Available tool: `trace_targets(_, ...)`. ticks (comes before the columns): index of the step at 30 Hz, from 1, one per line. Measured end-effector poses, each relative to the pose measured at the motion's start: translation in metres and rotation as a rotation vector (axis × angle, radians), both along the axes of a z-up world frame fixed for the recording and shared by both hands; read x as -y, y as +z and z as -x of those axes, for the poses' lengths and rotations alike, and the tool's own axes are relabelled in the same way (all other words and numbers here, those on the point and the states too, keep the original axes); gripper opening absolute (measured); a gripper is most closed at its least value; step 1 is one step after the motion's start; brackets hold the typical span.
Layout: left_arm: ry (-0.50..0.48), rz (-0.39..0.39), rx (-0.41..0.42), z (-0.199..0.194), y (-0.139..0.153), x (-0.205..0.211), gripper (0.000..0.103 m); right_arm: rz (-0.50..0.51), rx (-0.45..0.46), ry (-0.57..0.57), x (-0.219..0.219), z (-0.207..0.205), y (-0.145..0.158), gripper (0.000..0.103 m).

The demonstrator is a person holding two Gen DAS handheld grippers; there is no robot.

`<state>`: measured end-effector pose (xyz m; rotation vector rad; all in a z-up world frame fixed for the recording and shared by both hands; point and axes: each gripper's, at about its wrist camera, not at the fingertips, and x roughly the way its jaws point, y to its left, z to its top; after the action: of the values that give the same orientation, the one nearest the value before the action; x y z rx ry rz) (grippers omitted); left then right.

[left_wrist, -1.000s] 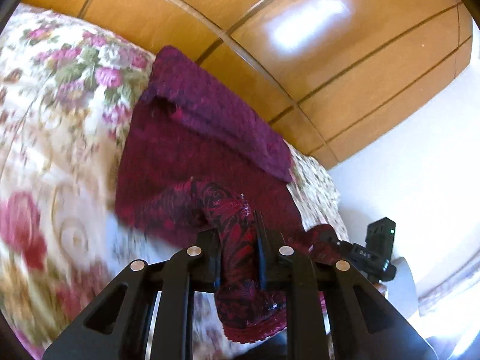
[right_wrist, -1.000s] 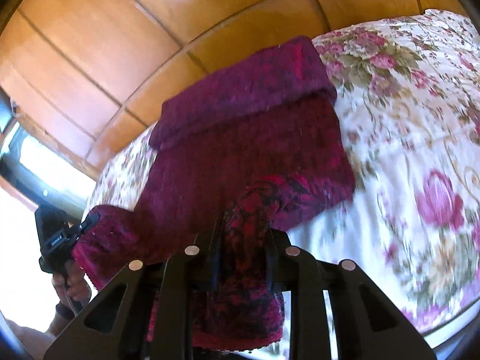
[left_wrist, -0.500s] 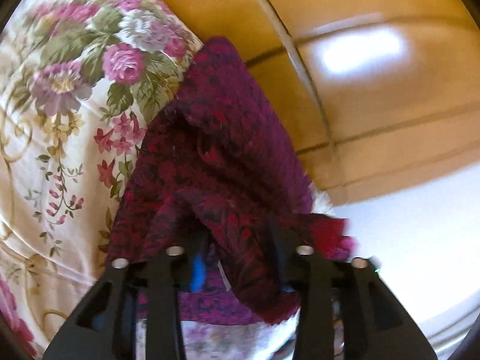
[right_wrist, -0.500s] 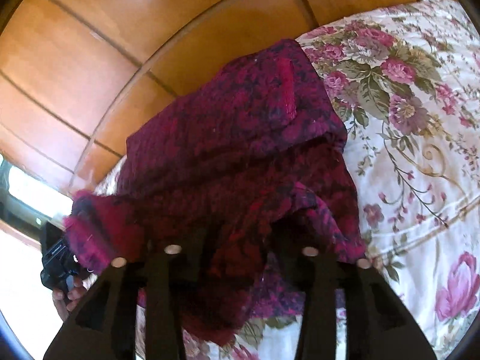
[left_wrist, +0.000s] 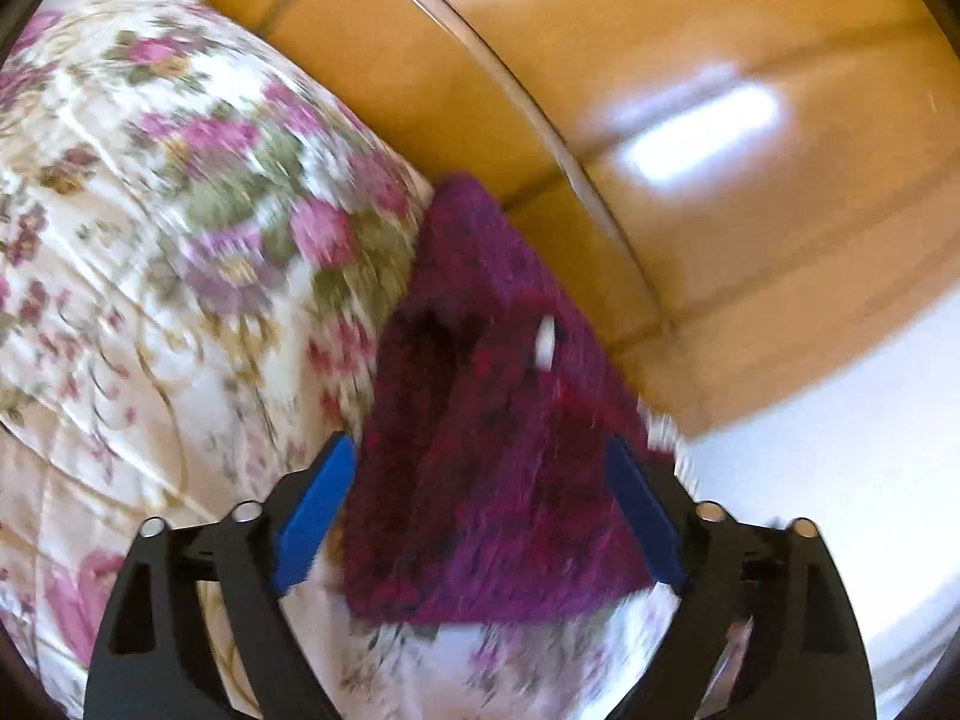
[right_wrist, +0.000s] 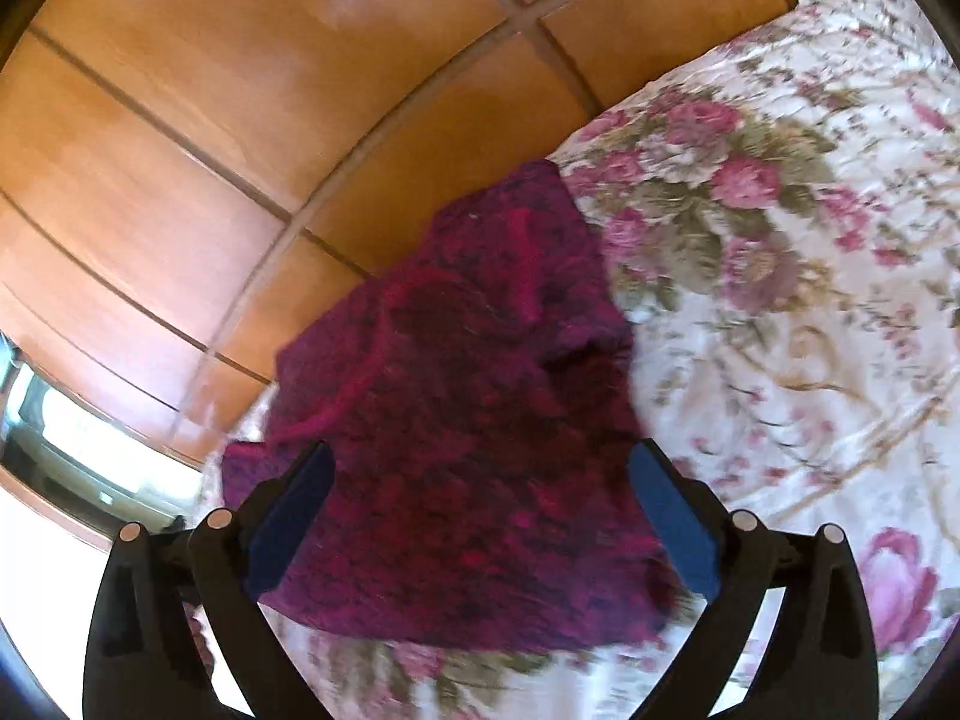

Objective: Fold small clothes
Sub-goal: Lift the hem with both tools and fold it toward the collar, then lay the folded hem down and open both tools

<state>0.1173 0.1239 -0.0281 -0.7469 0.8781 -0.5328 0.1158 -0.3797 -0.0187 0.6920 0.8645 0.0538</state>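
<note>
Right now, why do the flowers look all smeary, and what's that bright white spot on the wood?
Left wrist view: motion blur smears the floral bedspread and the burgundy knit garment; the white patches are glare on the glossy wood panels. Right wrist view: sharper, milder sheen, and the fisheye lens bends the panel seams.

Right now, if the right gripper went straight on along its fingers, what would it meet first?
Most likely the maroon knit garment on the floral bedspread; it fills the gap ahead of the open right gripper. Depth is unclear.
</note>
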Motion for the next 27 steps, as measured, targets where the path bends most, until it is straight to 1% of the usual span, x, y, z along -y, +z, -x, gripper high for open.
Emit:
trace_targets(1,-0.035,-0.023,-0.002,0.002,-0.006,0.008,0.088,0.052,-0.018,0.017,-0.003,0.006,-0.004,0.098)
trace_targets(2,-0.065,-0.049,-0.006,0.005,-0.012,0.018,0.088,0.091,-0.037,0.034,-0.007,0.006,-0.009,0.096)
trace_targets(3,-0.105,-0.088,-0.009,0.007,-0.019,0.030,0.088,0.126,-0.058,0.055,-0.012,0.007,-0.014,0.087)
trace_targets(4,-0.118,-0.110,-0.010,0.012,-0.022,0.036,0.087,0.162,-0.090,0.086,-0.018,0.008,-0.022,0.081)
trace_targets(5,-0.128,-0.131,-0.012,0.015,-0.026,0.042,0.082,0.181,-0.114,0.109,-0.019,0.008,-0.031,0.067)
trace_targets(6,-0.130,-0.159,-0.011,0.015,-0.029,0.046,0.062,0.201,-0.131,0.124,-0.023,0.007,-0.037,0.059)
trace_targets(7,-0.124,-0.179,-0.014,0.015,-0.031,0.047,0.041,0.233,-0.125,0.124,-0.027,0.009,-0.040,0.058)
trace_targets(8,-0.115,-0.179,-0.027,0.014,-0.033,0.045,0.032,0.235,-0.121,0.122,-0.027,0.010,-0.040,0.052)
trace_targets(9,-0.104,-0.154,-0.041,0.013,-0.035,0.040,0.020,0.228,-0.122,0.115,-0.026,0.011,-0.039,0.044)
trace_targets(10,-0.100,-0.141,-0.040,0.015,-0.035,0.036,0.016,0.215,-0.120,0.106,-0.023,0.012,-0.037,0.038)
trace_targets(11,-0.103,-0.139,-0.035,0.018,-0.033,0.034,0.015,0.202,-0.116,0.100,-0.021,0.014,-0.034,0.028)
trace_targets(12,-0.111,-0.145,-0.027,0.023,-0.030,0.033,0.014,0.189,-0.113,0.098,-0.020,0.017,-0.031,0.023)
trace_targets(14,-0.127,-0.147,-0.019,0.032,-0.025,0.033,0.013,0.180,-0.102,0.105,-0.023,0.026,-0.021,0.020)
trace_targets(20,-0.137,-0.108,-0.009,0.065,-0.012,0.019,0.012,0.128,-0.074,0.125,-0.033,0.051,0.004,0.018)
trace_targets(21,-0.140,-0.099,-0.015,0.077,-0.010,0.011,0.012,0.117,-0.076,0.131,-0.034,0.058,0.006,0.018)
trace_targets(23,-0.146,-0.095,-0.026,0.093,-0.009,0.009,0.012,0.097,-0.086,0.146,-0.035,0.076,0.010,0.018)
trace_targets(27,-0.173,-0.112,-0.068,0.143,-0.014,0.003,0.012,0.065,-0.139,0.173,-0.035,0.120,0.009,0.017)
